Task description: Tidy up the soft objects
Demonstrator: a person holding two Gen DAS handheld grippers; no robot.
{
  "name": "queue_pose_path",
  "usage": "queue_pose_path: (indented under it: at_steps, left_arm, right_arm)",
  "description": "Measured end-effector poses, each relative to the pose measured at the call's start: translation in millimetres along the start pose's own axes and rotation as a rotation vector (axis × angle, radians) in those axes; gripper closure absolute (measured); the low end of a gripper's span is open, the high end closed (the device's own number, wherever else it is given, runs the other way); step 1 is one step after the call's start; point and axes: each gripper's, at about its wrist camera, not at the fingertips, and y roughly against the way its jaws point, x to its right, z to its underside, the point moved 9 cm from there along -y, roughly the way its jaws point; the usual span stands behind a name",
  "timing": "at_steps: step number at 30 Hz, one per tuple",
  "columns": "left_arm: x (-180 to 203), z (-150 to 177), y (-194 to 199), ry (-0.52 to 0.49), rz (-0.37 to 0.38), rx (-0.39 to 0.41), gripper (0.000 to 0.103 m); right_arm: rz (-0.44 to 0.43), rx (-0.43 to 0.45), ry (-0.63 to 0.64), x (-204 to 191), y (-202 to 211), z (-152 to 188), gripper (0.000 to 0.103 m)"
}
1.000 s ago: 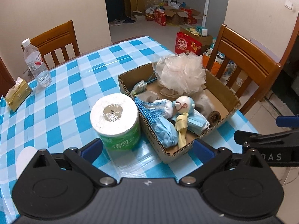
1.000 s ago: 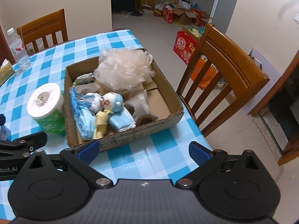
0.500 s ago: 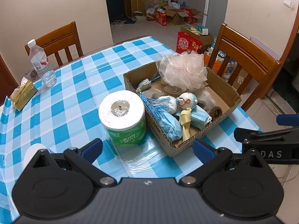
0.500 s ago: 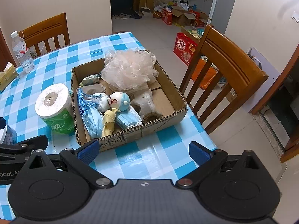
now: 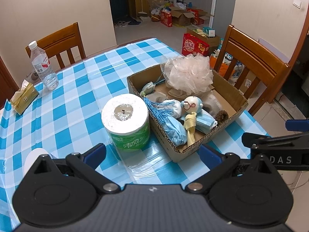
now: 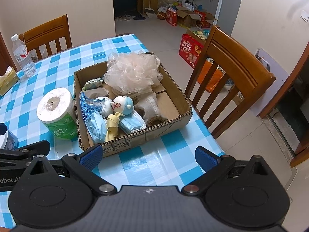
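A shallow cardboard box (image 5: pixel 229 119) (image 6: pixel 179 96) on the checked table holds soft things: a peach bath pouf (image 5: pixel 188 73) (image 6: pixel 135 71), a small doll with a blue cap (image 5: pixel 193 102) (image 6: pixel 123 102), blue face masks (image 5: pixel 176 131) (image 6: pixel 132 124), a blue tassel (image 5: pixel 156 109) and a brown hair tie (image 5: pixel 222 115). A toilet roll (image 5: pixel 126 119) (image 6: pixel 58 112) stands left of the box. My left gripper (image 5: pixel 152 154) is open and empty, near the table's front. My right gripper (image 6: pixel 147 155) is open and empty, in front of the box.
A water bottle (image 5: pixel 43 65) and a tissue pack (image 5: pixel 24 97) stand at the table's far left. Wooden chairs stand behind the table (image 5: pixel 58 42) and to its right (image 6: pixel 231 73). A white-lidded jar (image 6: pixel 5 137) sits at the near left.
Both grippers have drawn back and up from the box; the box and roll look smaller and farther. Nothing was grasped or moved.
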Motion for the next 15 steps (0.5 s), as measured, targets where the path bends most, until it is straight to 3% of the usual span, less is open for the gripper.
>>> queue_pose_path:
  at_steps: [15]
  left_arm:
    - [-0.3, -0.3, 0.2, 0.002, 0.000, 0.000, 0.001]
  right_arm:
    - [0.002, 0.001, -0.001, 0.8, 0.7, -1.0, 0.000]
